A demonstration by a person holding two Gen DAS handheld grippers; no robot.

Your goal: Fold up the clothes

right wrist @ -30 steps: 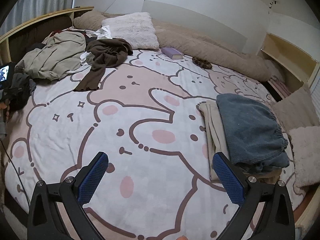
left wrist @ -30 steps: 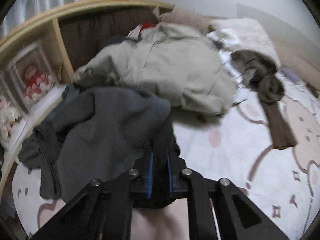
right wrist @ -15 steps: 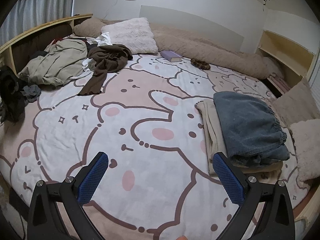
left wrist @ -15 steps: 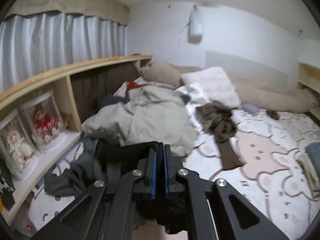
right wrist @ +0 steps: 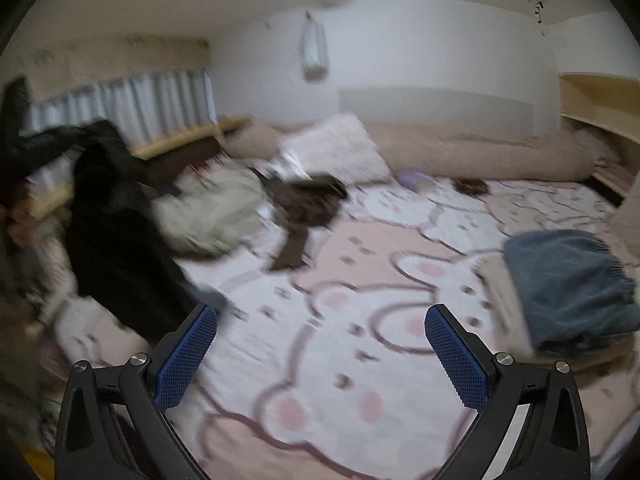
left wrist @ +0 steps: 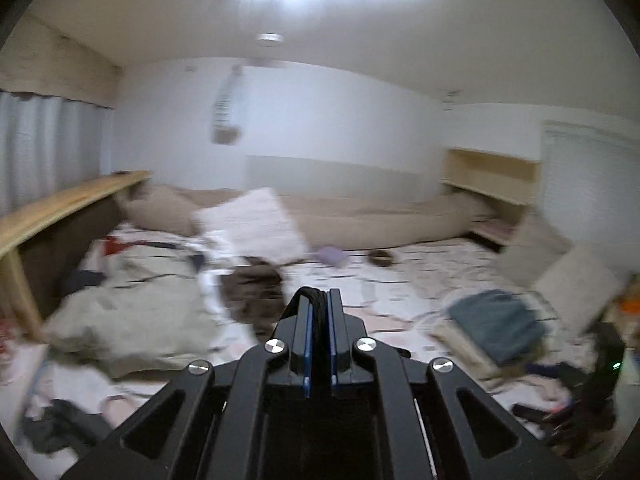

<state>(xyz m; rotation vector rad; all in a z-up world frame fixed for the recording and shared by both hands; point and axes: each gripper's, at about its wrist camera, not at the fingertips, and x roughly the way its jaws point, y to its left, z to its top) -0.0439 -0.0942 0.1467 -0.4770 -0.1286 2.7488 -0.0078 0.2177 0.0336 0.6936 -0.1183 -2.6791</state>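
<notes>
My left gripper (left wrist: 319,300) is shut on a black garment (left wrist: 318,308), a thin strip of which shows between the blue pads. In the right wrist view the same black garment (right wrist: 116,240) hangs lifted above the bed's left side. My right gripper (right wrist: 320,344) is open and empty above the bear-print bedspread (right wrist: 360,340). A beige garment (right wrist: 212,208) and a brown garment (right wrist: 308,204) lie unfolded at the back left. A folded blue garment (right wrist: 568,284) sits on a folded cream one at the right.
A wooden shelf (left wrist: 60,204) runs along the bed's left side under a curtain. Pillows (right wrist: 336,148) and a long beige bolster (right wrist: 472,148) line the far end. A dark grey garment (left wrist: 60,428) lies at the bed's near left. All is motion-blurred.
My left gripper has lifted the black garment up off the pile and tilted upward, so its view now shows the room. My right gripper has tilted up and stays open.
</notes>
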